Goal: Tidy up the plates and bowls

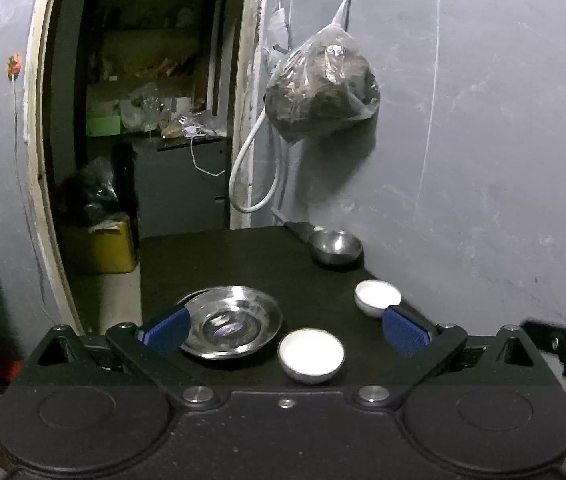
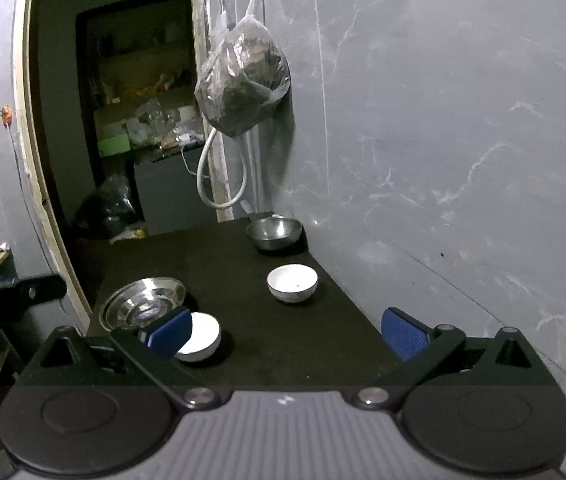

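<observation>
On a black counter (image 1: 251, 264) lie a shiny steel plate (image 1: 231, 322), a near white bowl (image 1: 310, 354), a farther white bowl (image 1: 377, 296) and a steel bowl (image 1: 335, 246) by the wall. My left gripper (image 1: 285, 330) hovers open above the counter's near edge, the plate and near bowl showing between its blue pads. The right wrist view shows the same steel plate (image 2: 143, 302), near white bowl (image 2: 203, 336), far white bowl (image 2: 291, 282) and steel bowl (image 2: 275, 232). My right gripper (image 2: 287, 332) is open too, nothing held.
A grey wall (image 1: 483, 160) runs along the counter's right side, with a filled plastic bag (image 1: 321, 88) and a white hose (image 1: 247, 172) hanging over the far end. An open doorway (image 1: 143, 120) with cluttered shelves lies beyond. The counter's left edge drops to the floor.
</observation>
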